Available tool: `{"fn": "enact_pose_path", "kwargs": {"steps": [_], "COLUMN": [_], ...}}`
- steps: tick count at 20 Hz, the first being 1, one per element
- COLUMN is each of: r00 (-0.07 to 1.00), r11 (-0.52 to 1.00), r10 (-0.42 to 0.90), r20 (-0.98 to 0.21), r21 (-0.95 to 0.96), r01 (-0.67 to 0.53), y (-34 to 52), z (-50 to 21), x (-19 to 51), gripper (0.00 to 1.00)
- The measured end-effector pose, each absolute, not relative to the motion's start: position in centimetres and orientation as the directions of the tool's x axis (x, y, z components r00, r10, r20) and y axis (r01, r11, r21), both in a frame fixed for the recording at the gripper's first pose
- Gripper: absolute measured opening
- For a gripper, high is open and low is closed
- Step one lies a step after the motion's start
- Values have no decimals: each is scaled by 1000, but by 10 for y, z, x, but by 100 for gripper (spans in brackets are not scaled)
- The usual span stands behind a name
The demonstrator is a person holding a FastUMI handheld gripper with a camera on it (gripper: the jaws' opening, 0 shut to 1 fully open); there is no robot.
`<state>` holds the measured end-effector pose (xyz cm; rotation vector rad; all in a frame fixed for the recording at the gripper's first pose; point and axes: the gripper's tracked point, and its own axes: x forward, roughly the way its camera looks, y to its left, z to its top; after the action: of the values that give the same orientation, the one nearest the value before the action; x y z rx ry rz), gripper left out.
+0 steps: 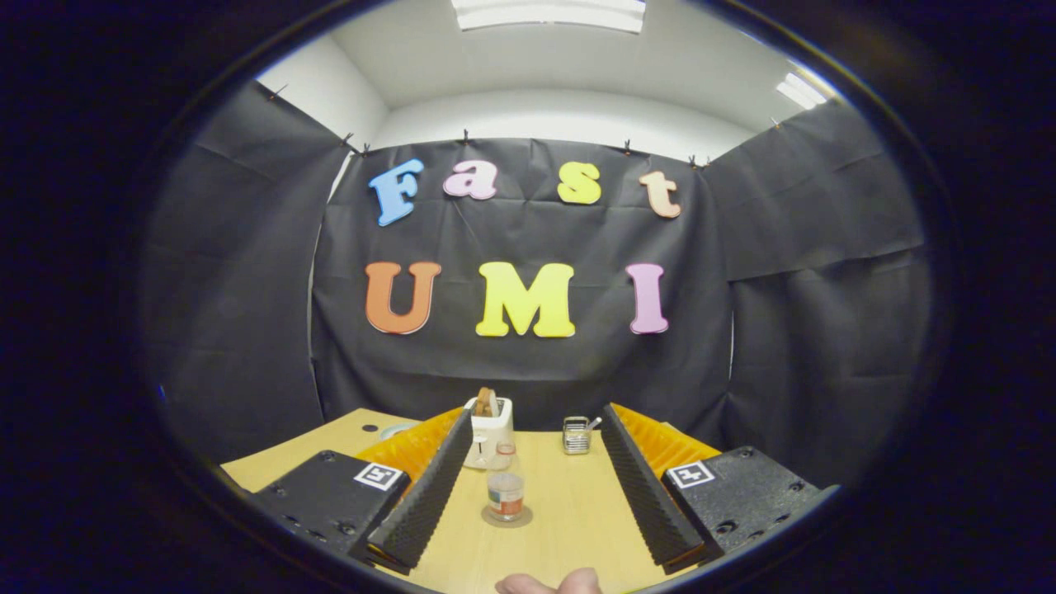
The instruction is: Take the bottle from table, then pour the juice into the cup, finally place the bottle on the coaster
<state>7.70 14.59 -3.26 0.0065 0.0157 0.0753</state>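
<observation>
A small clear bottle [506, 492] with a label band and a little reddish liquid stands upright on a round flat coaster [522, 519] on the wooden table [577, 520]. It sits between my two fingers, nearer the left one, and neither finger touches it. My gripper [537, 415] is open wide with nothing held. Beyond the fingertips, to the right of the bottle, stands a small metal-looking cup [576, 436] with a thin handle sticking out of it.
A white toaster [488, 431] with bread in its slot stands right behind the bottle at the table's back edge. A round pale rim [397, 429] shows at the back left. A person's fingertip [549, 584] lies just under the fingers.
</observation>
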Motion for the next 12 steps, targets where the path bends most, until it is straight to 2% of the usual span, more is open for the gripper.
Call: {"fn": "enact_pose_path", "kwargs": {"steps": [6,12], "r00": [996,996], "r11": [996,996], "r10": [85,92], "r20": [24,14], "r21": [-6,-4], "r01": [-84,-92], "y": [150,156], "z": [-19,-20], "x": [27,24], "gripper": [100,100]}}
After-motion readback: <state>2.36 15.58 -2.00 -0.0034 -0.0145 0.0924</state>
